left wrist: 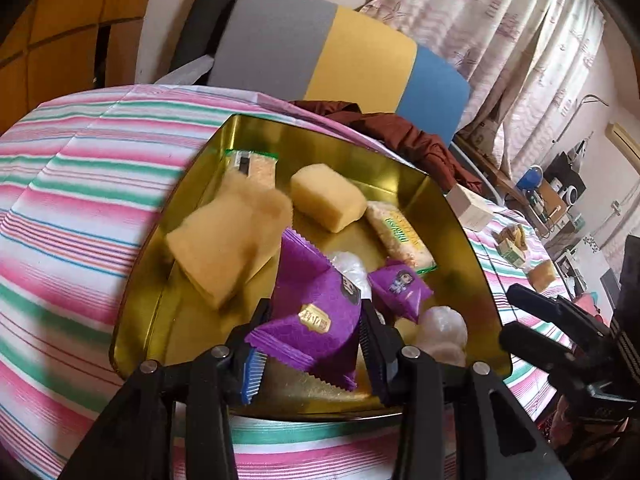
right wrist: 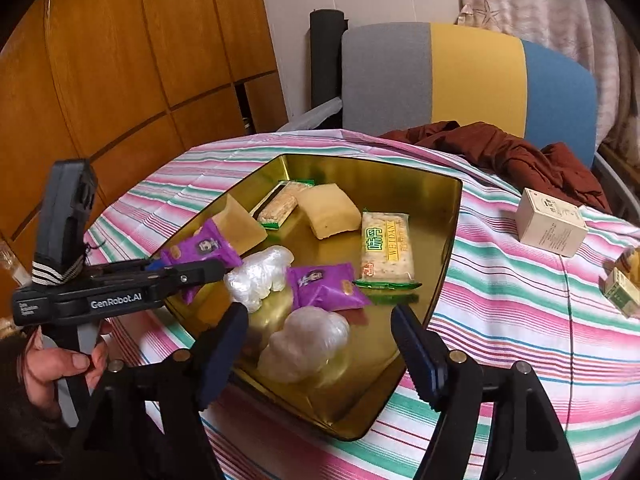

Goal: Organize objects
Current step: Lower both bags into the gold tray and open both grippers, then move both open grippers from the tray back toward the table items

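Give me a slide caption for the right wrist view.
Open right gripper above a gold tray of wrapped snacks on a striped tablecloth.

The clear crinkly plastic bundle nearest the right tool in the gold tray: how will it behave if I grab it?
The clear plastic bundle looks thin and crumpled, so it will probably squash and feel very light. Its glossy surface may slip between the pads of the right tool, whose jaws stand open around it. On the smooth gold tray it would likely slide, not roll.

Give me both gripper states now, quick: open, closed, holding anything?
Left gripper: closed on the purple packet.
Right gripper: open, holding nothing.
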`<state>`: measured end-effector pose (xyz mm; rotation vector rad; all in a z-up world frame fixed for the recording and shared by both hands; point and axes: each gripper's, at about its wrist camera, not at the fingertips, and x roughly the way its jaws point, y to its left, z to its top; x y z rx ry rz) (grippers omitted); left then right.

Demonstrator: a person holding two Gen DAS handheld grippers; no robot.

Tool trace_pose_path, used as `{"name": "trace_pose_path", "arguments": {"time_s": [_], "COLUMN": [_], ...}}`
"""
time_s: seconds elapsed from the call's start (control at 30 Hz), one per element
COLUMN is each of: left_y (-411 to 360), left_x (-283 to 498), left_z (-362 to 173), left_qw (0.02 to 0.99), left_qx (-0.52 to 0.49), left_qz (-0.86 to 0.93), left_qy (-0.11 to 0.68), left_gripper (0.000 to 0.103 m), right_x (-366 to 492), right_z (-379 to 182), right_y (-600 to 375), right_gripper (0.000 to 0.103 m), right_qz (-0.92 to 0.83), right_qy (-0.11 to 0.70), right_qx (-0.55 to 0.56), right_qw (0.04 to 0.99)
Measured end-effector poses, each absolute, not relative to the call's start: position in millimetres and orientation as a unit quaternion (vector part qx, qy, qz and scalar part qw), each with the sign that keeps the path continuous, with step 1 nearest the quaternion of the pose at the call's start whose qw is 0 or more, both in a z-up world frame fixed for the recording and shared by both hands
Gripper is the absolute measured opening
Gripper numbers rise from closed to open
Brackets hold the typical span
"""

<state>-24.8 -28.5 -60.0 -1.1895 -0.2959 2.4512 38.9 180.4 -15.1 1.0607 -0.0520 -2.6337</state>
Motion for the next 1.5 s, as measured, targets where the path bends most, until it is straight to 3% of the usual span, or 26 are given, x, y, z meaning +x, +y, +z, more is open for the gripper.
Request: {"name": "trace_pose_path", "arguments": {"time_s": [0.13, 0.6, 0.77, 0.87, 1.5], "left_y": [-30.3, -45.0, -28.8, -12.9, 99.2], "left_x": [-20.0, -14.2, -11.6, -9.8, 11.3], "left_z": [-55.7, -30.1, -27.3, -23.9, -11.2], "left_qw": [0.184, 0.143, 0.17, 0.197, 0.319], "left_qx": [-0.412, -0.363, -0.368, -0.376, -0.402], "left_qz": [0.886, 0.908, 0.903, 0.895, 0.856], "left_qy": [-0.107, -0.149, -0.145, -0.14, -0.058], "left_gripper": [0.049, 0.052, 0.054, 0.06, 0.061], "right_x": [41.8, 45.4, 48.3, 49.5, 63.4], "right_z": [-14.1, -12.8, -12.4, -13.5, -20.6], "right_y": [189.7, 206.3, 217.5, 226.6, 303.8], "right_gripper": [0.075, 0.075, 0.076, 0.076, 0.076], "right_qz": [-0.919, -0.924, -0.927, -0.928, -0.934], "right_qy": [-0.035, -0.06, -0.069, -0.079, -0.137], "right_qx": [0.367, 0.357, 0.352, 0.351, 0.33], "right_qw": [0.14, 0.125, 0.111, 0.098, 0.01]}}
